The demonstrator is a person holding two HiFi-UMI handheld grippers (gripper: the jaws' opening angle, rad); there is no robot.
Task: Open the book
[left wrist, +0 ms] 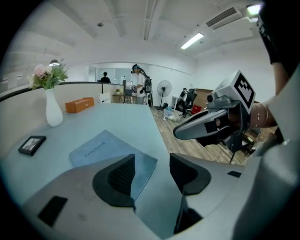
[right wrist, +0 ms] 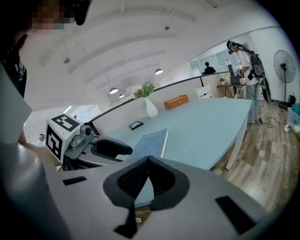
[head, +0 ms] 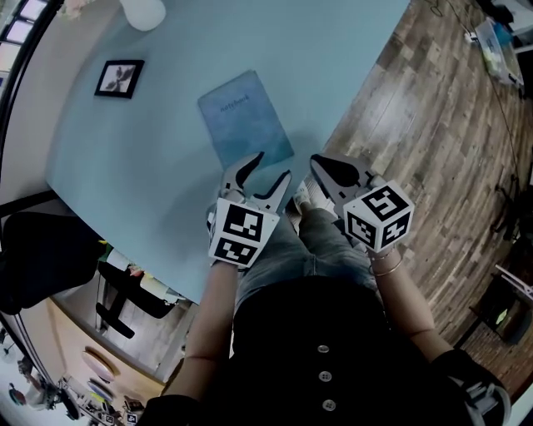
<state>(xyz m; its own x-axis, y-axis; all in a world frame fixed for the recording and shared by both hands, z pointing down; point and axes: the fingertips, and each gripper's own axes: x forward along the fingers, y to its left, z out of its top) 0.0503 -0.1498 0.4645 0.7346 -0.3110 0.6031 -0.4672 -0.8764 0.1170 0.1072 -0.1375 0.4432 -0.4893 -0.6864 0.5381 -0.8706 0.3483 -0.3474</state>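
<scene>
A closed blue notebook [head: 244, 116] lies flat on the light blue table [head: 125, 158], close to its near edge. The cover faces up in the left gripper view, where the notebook [left wrist: 101, 150] lies just beyond the jaws. My left gripper [head: 271, 165] is open and empty, its tips just short of the notebook's near corner. To its right my right gripper [head: 316, 160] is shut with nothing between the jaws. The right gripper view shows the notebook [right wrist: 152, 139] ahead and to the left of the right gripper [right wrist: 149, 160], with the left gripper [right wrist: 110, 148] beside it.
A small black picture frame [head: 119, 78] and a white vase [head: 143, 12] stand farther back on the table. An orange box [left wrist: 79, 104] sits at the far end. A black chair [head: 42, 250] is at the left. Wooden floor [head: 433, 125] lies to the right, where people stand far off.
</scene>
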